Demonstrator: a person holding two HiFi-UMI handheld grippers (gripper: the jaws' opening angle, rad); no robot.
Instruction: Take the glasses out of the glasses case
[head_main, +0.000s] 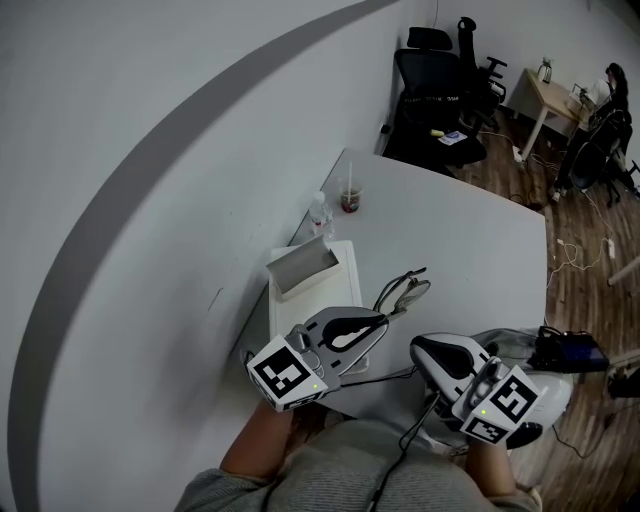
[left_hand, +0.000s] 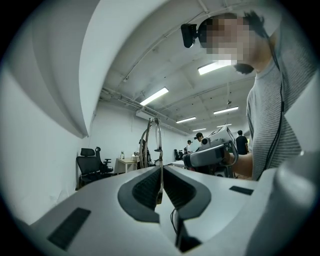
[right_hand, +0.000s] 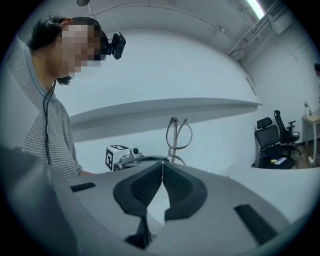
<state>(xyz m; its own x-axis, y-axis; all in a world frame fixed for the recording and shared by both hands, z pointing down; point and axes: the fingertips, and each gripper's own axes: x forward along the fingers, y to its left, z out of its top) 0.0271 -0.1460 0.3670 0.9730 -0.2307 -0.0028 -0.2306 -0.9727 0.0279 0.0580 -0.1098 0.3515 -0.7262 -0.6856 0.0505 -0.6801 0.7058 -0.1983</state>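
The thin-rimmed glasses (head_main: 404, 290) hang in the air over the white table (head_main: 470, 240), clear of the open grey glasses case (head_main: 303, 266). My left gripper (head_main: 384, 318) is shut on one temple arm of the glasses (left_hand: 152, 142), which stand up beyond the jaws (left_hand: 161, 167). My right gripper (head_main: 420, 350) hovers to the right of it near the table's front edge, shut with nothing between its pads (right_hand: 162, 164). From the right gripper view the glasses (right_hand: 178, 134) show just past the jaws, with the left gripper's marker cube (right_hand: 117, 156) behind them.
The case lies on a white tray (head_main: 348, 262) by the wall. A small bottle (head_main: 318, 212) and a cup with a straw (head_main: 350, 198) stand behind it. Black office chairs (head_main: 432, 85) stand beyond the table's far end. Cables and a dark device (head_main: 566, 352) lie on the floor at right.
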